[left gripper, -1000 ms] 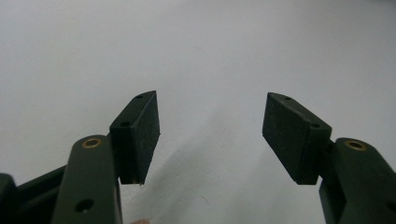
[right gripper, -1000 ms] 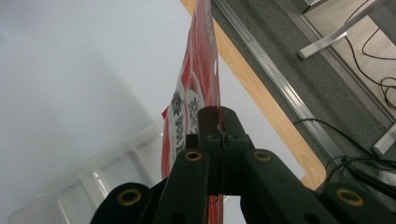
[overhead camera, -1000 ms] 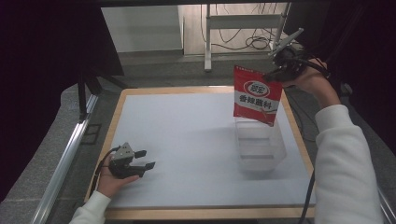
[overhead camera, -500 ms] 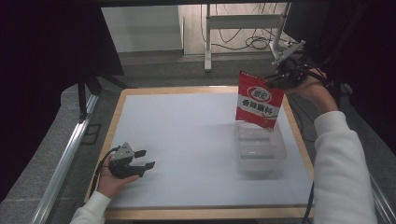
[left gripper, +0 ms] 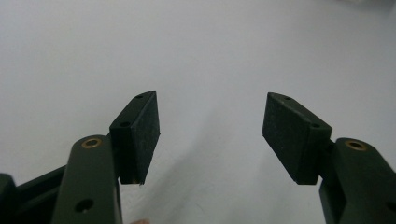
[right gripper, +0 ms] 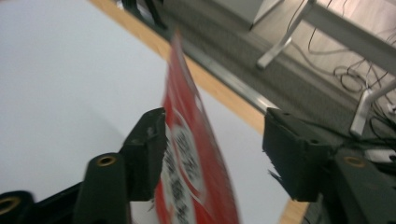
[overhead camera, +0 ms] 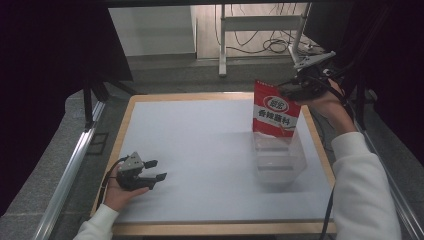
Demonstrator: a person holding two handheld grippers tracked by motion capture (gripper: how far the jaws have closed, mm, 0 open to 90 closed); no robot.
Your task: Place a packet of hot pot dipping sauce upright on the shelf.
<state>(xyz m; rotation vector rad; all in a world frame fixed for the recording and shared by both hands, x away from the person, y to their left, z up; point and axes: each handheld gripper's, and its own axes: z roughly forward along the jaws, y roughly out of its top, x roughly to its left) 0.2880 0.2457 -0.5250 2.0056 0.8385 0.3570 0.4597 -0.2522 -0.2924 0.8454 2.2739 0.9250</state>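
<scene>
The white table top with a wooden rim (overhead camera: 200, 145) carries a clear plastic box (overhead camera: 277, 162) at its right, open-topped to receive the flat red printed packet (overhead camera: 274, 112) standing in it. The right gripper (overhead camera: 295, 90) has just been opening, its jaws wide with the packet's top loose between them. The left gripper (overhead camera: 152, 170) rests wide and empty.

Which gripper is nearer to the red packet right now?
Right. The right gripper is at the top edge of the red packet, its jaws just opened with the packet between them. The left gripper rests far off near the table's front left corner, jaws open.
</scene>
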